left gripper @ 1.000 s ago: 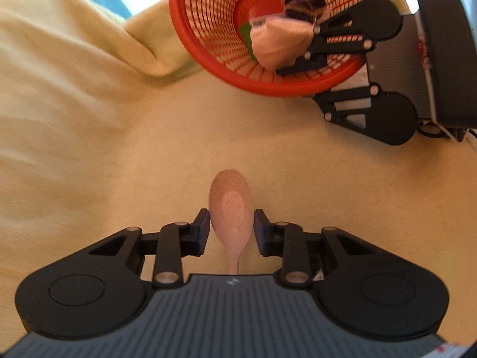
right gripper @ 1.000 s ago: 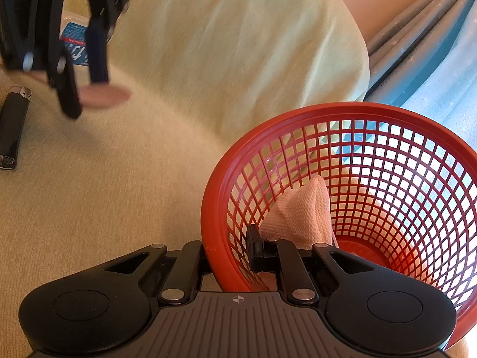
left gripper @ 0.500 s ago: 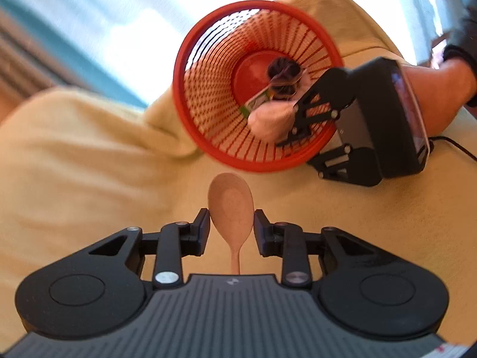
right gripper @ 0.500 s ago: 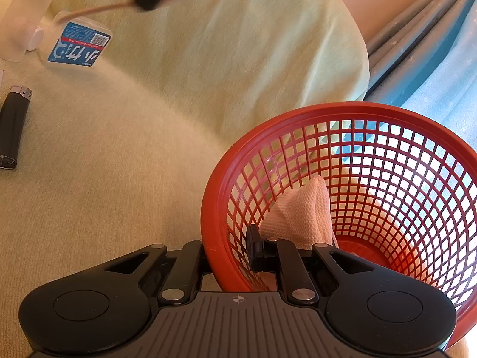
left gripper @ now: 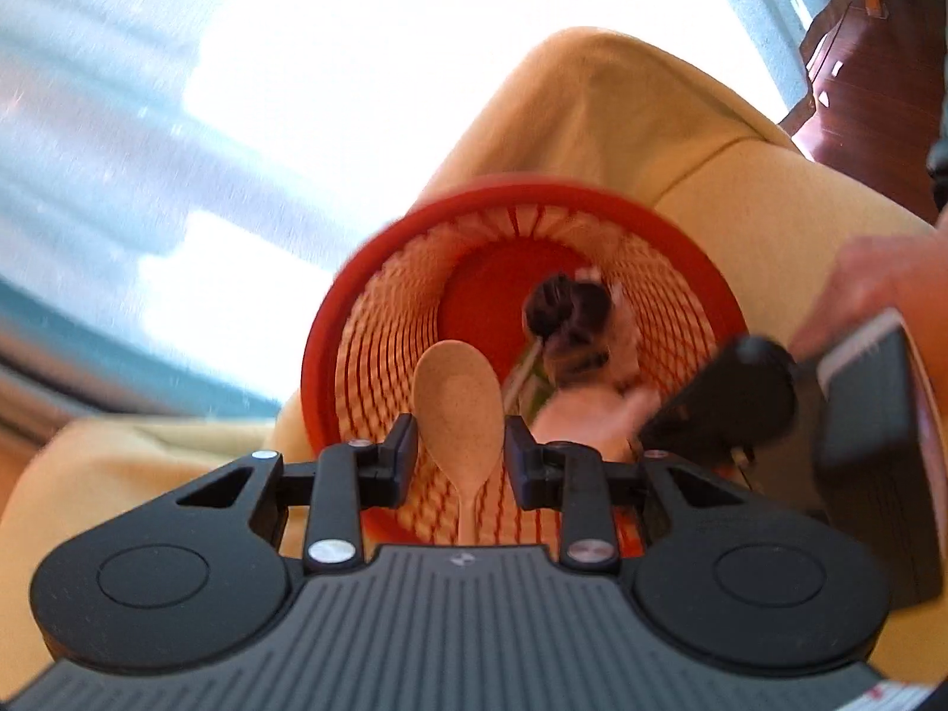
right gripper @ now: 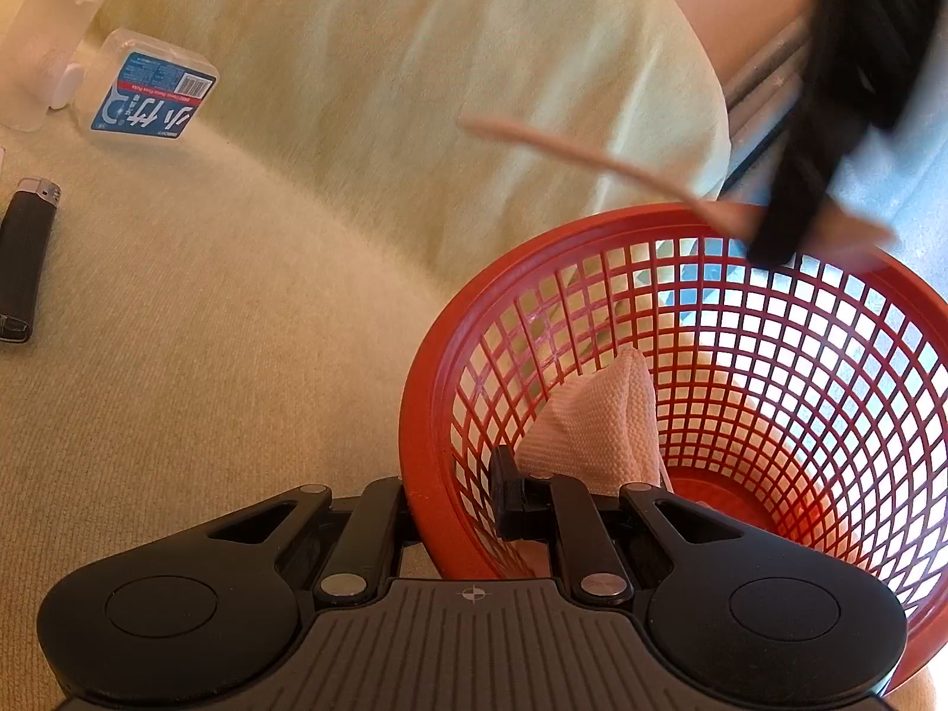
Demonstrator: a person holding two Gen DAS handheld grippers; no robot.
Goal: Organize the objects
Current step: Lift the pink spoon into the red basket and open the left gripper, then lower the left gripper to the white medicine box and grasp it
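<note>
Left gripper (left gripper: 459,453): a pale wooden spoon (left gripper: 459,409) is being clamped in its jaws, above the basket.
Right gripper (right gripper: 453,497): the round red plastic mesh basket's (right gripper: 592,225) rim is being pinched between its jaws.

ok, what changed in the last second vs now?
The left claw carried the wooden spoon up off the sofa and over to the red basket; its bowl now sits over the basket's mouth, grip unchanged. The right claw stayed clamped on the basket rim, basket tilted as before. The pink cloth in the basket, and the lighter and floss box on the sofa, haven't moved.
</note>
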